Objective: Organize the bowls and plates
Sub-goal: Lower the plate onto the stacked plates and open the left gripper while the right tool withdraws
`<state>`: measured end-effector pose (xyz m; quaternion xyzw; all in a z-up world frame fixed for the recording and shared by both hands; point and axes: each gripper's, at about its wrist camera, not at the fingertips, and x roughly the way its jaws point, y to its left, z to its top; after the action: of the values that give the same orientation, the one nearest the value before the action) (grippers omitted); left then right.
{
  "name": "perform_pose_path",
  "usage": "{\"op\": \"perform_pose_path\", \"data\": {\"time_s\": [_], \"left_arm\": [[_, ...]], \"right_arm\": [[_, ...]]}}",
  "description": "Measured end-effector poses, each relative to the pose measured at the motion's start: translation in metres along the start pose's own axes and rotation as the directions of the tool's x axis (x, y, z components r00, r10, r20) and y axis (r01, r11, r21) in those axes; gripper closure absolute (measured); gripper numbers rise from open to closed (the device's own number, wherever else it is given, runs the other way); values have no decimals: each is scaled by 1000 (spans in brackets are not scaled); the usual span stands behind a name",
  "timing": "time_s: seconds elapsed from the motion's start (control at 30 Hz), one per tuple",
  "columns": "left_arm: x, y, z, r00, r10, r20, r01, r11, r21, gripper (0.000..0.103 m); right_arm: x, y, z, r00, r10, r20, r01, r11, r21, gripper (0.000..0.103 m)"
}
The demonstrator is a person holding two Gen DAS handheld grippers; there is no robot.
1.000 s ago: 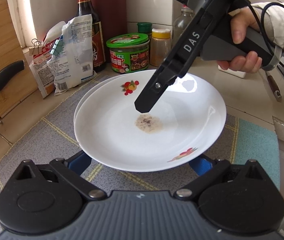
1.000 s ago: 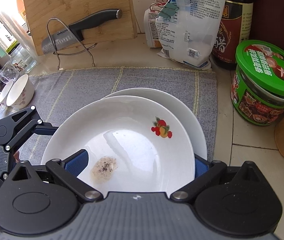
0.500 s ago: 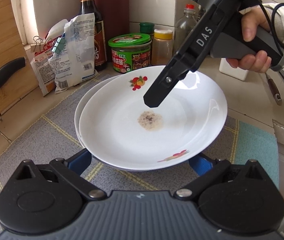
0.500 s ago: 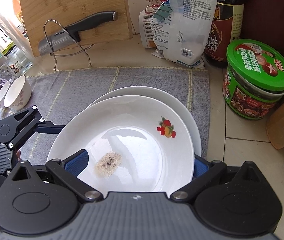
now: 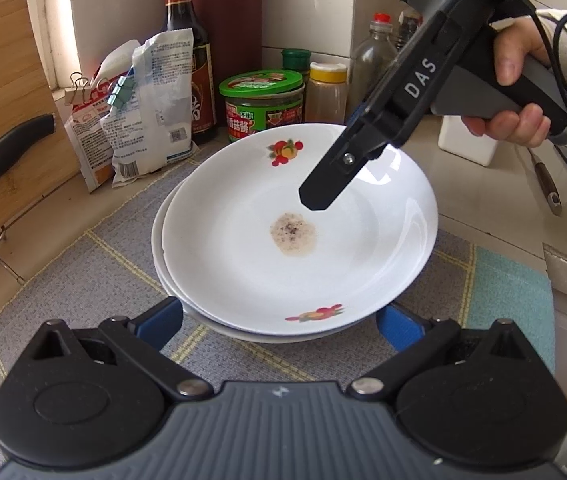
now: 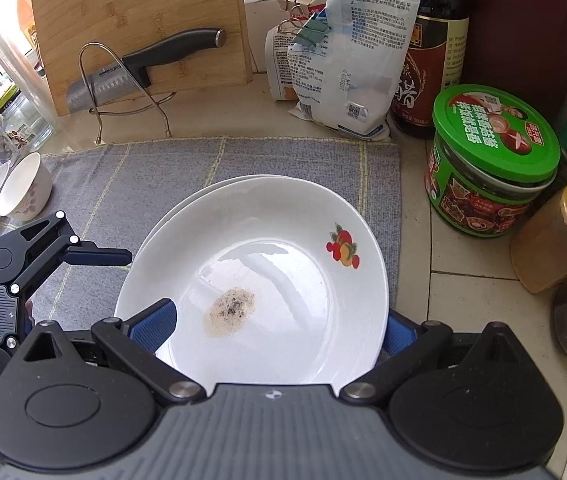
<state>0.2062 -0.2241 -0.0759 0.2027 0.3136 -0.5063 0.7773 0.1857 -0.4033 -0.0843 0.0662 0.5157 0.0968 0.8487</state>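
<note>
Stacking 2 plates, bowls untouched

Top plate (image 5: 295, 232), soiled at centre, lying on lower plate (image 6: 187, 204) mid-frame on grey mat (image 6: 211, 160); not seated square, offset. Left hand-held gripper (image 5: 279, 320) spread wide around near rim, right hand-held gripper (image 6: 279, 326) likewise wide, rim between fingers, gripping nothing. 2 bowls (image 6: 23, 188) at left edge only in right view; person's hand (image 5: 519, 92) only in left view.

Plate (image 5: 299, 240) atop another plate (image 5: 158, 240) (on mat (image 5: 63, 280)), jars (image 5: 261, 104) behind.
</note>
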Motion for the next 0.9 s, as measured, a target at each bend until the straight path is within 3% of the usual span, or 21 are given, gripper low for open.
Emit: {"op": "perform_pose_path", "data": {"time_s": [0.4, 0.9], "left_arm": [[-2, -1, 0, 1000, 0, 12, 0, 1000, -5, 1], [-24, 3, -2, 997, 37, 73, -34, 998, -46, 1]], "right_arm": [[3, 6, -5, 996, -84, -18, 84, 996, -32, 0], [-11, 37, -14, 988, -139, 63, 147, 980, -137, 0]]}}
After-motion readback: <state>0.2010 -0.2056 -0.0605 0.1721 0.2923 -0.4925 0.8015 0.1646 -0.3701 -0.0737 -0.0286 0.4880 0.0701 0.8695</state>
